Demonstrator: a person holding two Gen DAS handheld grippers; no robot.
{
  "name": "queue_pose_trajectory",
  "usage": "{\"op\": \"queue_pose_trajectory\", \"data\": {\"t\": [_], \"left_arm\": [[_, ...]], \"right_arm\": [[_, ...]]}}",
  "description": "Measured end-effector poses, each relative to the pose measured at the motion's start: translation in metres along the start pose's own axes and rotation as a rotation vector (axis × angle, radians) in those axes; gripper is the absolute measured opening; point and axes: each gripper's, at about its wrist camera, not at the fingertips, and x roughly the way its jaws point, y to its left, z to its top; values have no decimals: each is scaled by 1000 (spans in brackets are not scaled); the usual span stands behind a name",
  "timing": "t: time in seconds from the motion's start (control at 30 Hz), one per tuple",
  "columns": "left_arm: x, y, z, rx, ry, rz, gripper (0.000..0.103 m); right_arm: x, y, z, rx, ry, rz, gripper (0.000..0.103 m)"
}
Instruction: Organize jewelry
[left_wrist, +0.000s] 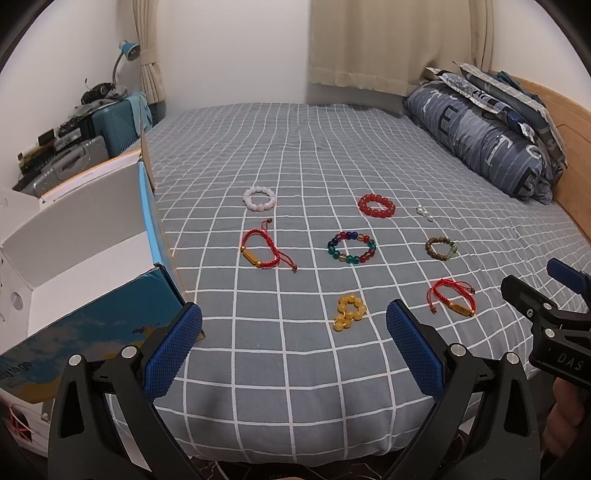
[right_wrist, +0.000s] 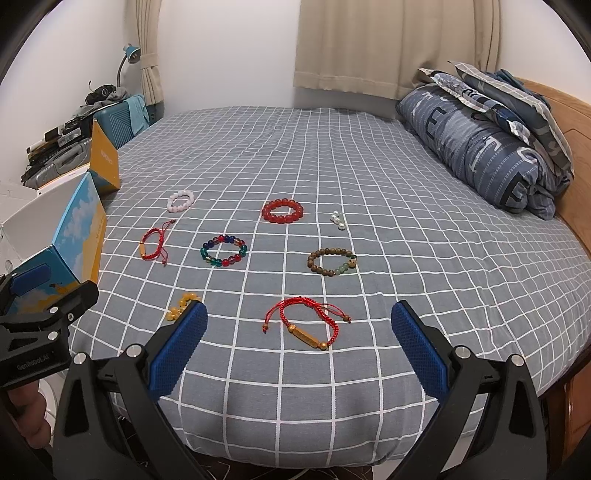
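Both grippers (left_wrist: 293, 347) (right_wrist: 299, 347) gape, empty; "GenRobot.AI", "DAS" printed on them; bracelets (right_wrist: 223, 251) strewn over the checked bed (right_wrist: 369, 166), beside the box (left_wrist: 92, 321).

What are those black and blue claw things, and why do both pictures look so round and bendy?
Those are tongs that a person holds, one in each hand. Each has a tiny wide-eyed camera, which bends the picture. One picture looks out from the left tongs, the other from the right tongs. Both are open and hold nothing. They hover over a bed with a grey checked sheet. On it lie bracelets: a pink one, a red bead one, a rainbow one, a brown one, a yellow one, two red cord ones, and some small pearls. An open box waits on the left.
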Motion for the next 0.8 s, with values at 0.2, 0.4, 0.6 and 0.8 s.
{"op": "queue_pose_trajectory", "data": {"t": [0.2, 0.4, 0.6, 0.8], "left_arm": [[0, 0, 0, 0, 3, 0, 97], [0, -1, -1, 11, -4, -7, 97], [0, -2, -1, 11, -1, -7, 97], [1, -2, 0, 11, 0, -5, 97]], "right_arm": [[0, 0, 0, 0, -1, 0, 96], [0, -1, 0, 2, -1, 3, 96], [1, -1, -1, 0, -4, 2, 96], [1, -2, -1, 4, -3, 2, 96]]}}
